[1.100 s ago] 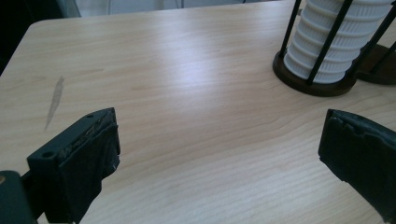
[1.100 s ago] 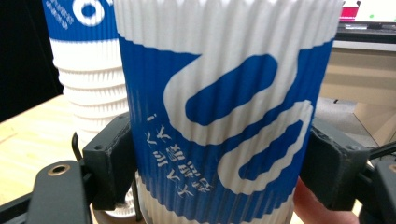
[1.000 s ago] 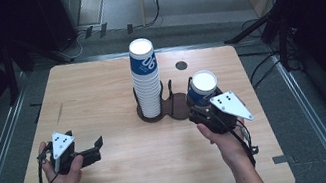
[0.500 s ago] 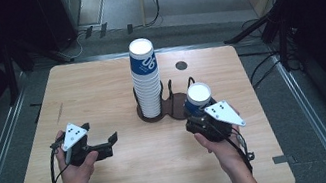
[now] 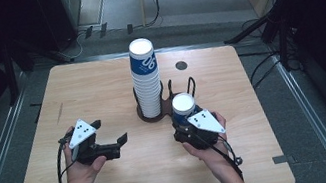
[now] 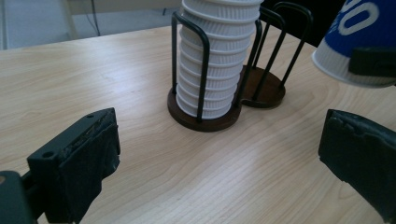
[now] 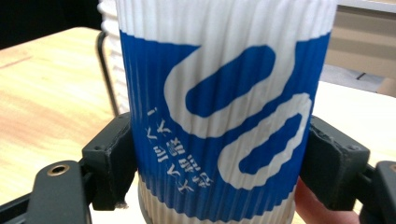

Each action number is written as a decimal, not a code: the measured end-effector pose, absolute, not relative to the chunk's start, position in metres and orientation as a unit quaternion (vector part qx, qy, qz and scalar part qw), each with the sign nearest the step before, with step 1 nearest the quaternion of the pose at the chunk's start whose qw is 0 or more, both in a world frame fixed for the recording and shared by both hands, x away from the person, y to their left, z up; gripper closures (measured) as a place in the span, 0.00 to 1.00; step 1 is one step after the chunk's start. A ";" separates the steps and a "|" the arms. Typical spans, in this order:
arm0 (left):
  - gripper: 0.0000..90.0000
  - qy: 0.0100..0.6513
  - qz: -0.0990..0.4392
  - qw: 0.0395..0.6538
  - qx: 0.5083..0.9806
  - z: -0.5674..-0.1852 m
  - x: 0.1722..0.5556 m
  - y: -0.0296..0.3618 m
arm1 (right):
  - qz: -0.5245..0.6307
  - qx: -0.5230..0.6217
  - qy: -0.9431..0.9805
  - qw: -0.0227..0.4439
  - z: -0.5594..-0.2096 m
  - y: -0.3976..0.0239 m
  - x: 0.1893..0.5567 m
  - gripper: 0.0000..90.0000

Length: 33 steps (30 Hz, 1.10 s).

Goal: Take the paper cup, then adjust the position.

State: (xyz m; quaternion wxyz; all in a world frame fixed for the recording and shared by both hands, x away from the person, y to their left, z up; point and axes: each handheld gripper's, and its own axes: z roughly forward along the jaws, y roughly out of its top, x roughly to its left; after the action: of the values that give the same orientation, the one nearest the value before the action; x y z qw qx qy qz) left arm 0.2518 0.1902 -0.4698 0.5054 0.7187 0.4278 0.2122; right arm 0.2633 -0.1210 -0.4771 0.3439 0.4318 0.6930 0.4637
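I have the right gripper (image 5: pixel 188 126) clamped on a blue-and-white ribbed paper cup (image 5: pixel 184 109), its pads pressing the cup's sides low down, and the cup sits upside down just in front of the dark wire two-bay cup holder (image 5: pixel 158 107) near the middle of the light wooden table (image 5: pixel 98 82). My left gripper (image 5: pixel 118 145) hangs with its jaws spread and nothing between them, towards the table's left edge. The step looks like getting this cup into the holder's vacant right bay (image 6: pixel 264 91), so I would keep the squeeze light to avoid crushing the ribs and hold the cup level. The tall stack of white ribbed cups (image 5: pixel 145 76) in the left bay stands close, and the bay's upright wire loops (image 6: pixel 285 37) could snag the rim.
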 end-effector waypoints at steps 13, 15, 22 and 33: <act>0.00 0.409 0.196 0.522 0.722 -0.467 0.250 0.183 | 0.450 0.391 0.714 0.367 -0.484 -0.096 0.253 0.23; 0.00 0.406 0.191 0.521 0.726 -0.467 0.250 0.181 | 0.448 0.385 0.717 0.369 -0.485 -0.092 0.251 0.23; 0.00 0.400 0.186 0.522 0.730 -0.466 0.248 0.177 | 0.445 0.370 0.724 0.375 -0.486 -0.086 0.248 0.23; 0.00 0.375 0.158 0.538 0.738 -0.463 0.244 0.167 | 0.420 0.335 0.740 0.404 -0.495 -0.070 0.242 0.23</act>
State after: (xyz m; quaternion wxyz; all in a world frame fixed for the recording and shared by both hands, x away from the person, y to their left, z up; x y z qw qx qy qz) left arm 0.2438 0.1670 -0.4626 0.5382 0.7381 0.3750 0.1578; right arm 0.2415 -0.0702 -0.4947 0.4038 0.3353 0.7402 0.4202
